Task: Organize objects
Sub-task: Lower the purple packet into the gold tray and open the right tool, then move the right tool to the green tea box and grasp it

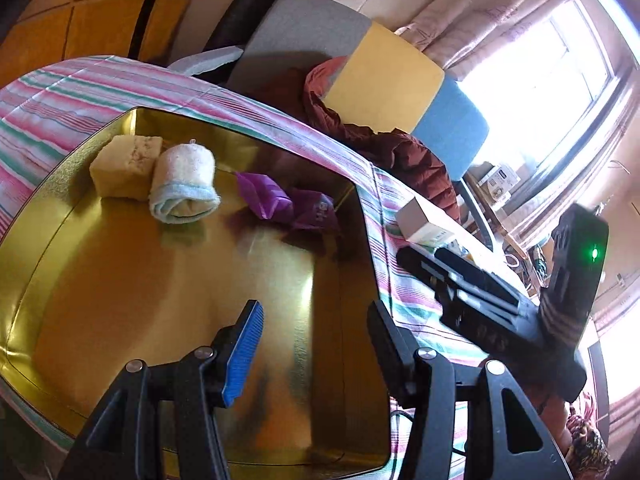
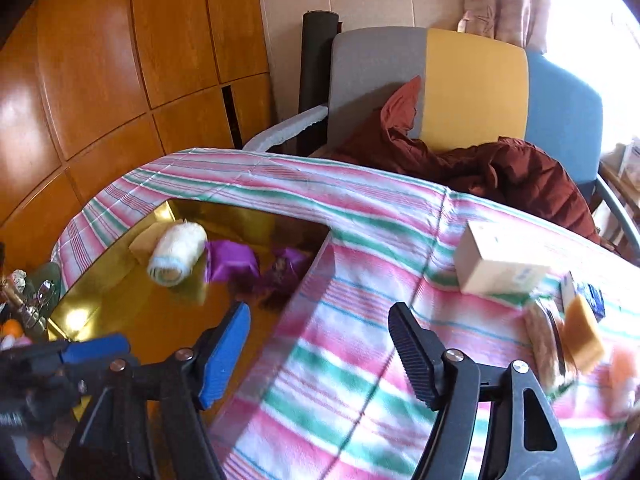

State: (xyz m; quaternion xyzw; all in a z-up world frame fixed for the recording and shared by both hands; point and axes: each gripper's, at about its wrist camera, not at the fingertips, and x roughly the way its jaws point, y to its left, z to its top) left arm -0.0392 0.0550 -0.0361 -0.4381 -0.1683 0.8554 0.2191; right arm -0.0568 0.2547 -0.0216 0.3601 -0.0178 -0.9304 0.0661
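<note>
1. A gold tray (image 1: 100,280) lies flat on the striped cloth, shiny and shallow.
2. A yellow sponge (image 1: 124,166) sits at the tray's far side, touching a rolled white towel (image 1: 184,184) with a pale blue edge.
3. Crumpled purple bags (image 1: 288,204) lie just beside the towel.
4. A white box (image 2: 500,264) rests on the cloth outside the tray, near a small orange sponge (image 2: 582,334), which is blurred.

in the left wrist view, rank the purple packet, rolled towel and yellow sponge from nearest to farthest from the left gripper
1. purple packet, in the gold tray, towards its far right side, nearest the left gripper.
2. rolled towel, left of the packet.
3. yellow sponge, far left corner, touching the towel.
</note>
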